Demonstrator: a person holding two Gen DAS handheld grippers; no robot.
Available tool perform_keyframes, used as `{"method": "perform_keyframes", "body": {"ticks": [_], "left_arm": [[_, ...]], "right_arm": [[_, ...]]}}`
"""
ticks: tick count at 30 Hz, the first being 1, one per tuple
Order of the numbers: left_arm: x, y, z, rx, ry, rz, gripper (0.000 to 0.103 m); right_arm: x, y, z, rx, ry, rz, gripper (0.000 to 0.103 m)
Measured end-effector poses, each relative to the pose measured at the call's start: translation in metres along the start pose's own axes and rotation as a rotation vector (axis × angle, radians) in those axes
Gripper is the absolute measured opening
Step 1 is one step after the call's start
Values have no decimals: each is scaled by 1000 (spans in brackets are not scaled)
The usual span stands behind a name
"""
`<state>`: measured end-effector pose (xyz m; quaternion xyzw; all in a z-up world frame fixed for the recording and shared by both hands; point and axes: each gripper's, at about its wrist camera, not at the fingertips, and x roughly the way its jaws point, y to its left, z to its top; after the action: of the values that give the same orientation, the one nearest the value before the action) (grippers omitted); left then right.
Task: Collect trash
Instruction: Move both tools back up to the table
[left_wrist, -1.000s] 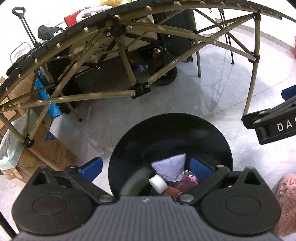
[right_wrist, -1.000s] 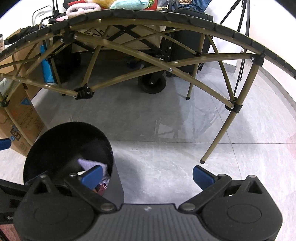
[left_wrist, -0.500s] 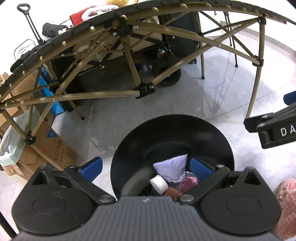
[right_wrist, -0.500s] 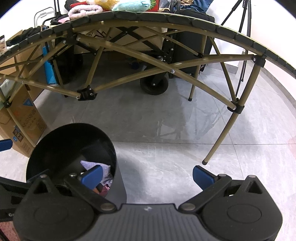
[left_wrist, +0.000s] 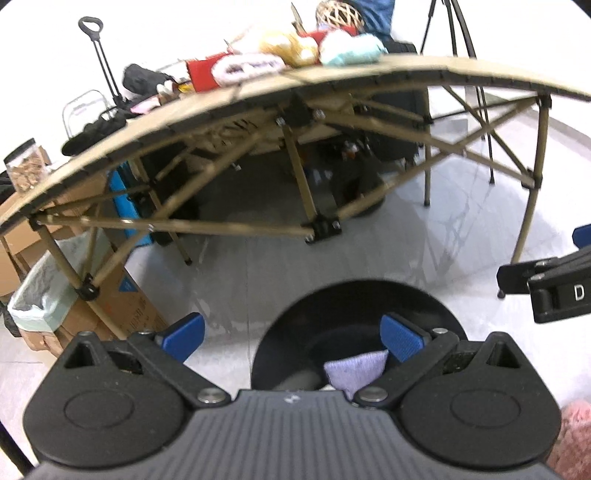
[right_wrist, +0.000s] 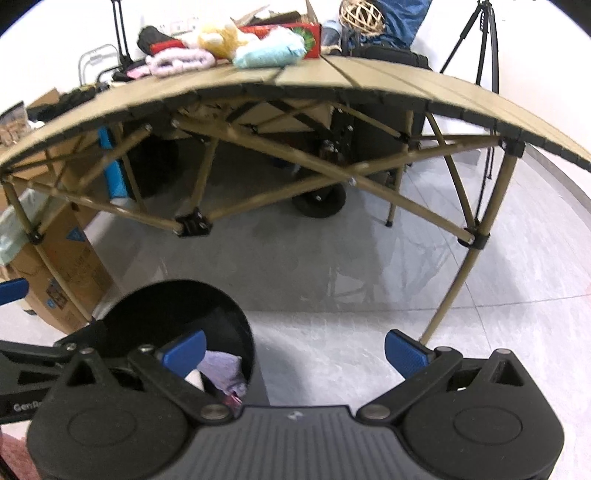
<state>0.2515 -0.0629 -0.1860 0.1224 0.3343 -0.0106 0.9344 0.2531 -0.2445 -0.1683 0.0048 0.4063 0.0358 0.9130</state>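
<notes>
Both grippers have risen from bin level within the last second, bringing the folding table's (right_wrist: 369, 79) top and its clutter into view; the drop looks finished and a fresh pickup is likely next. The left gripper (left_wrist: 291, 338) stands wide and empty above the black trash bin (left_wrist: 417, 299) on the floor; the right gripper (right_wrist: 293, 349) is equally wide, holding nothing. Inside the bin a lilac cloth (left_wrist: 354, 371) lies among other scraps (largely hidden); the bin stands upright, long axis vertical, mouth facing up.
</notes>
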Motion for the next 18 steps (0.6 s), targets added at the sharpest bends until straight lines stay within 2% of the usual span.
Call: {"method": "perform_keyframes", "body": {"ticks": [9,18], "left_arm": [[-28,28,11,-55,-105,65,103],[-46,51,23,-118,-182,109,103]], "right_arm": [[-23,8,12,-29,-117,14,103],[-51,17,23,-54,-245,84,103]]}}
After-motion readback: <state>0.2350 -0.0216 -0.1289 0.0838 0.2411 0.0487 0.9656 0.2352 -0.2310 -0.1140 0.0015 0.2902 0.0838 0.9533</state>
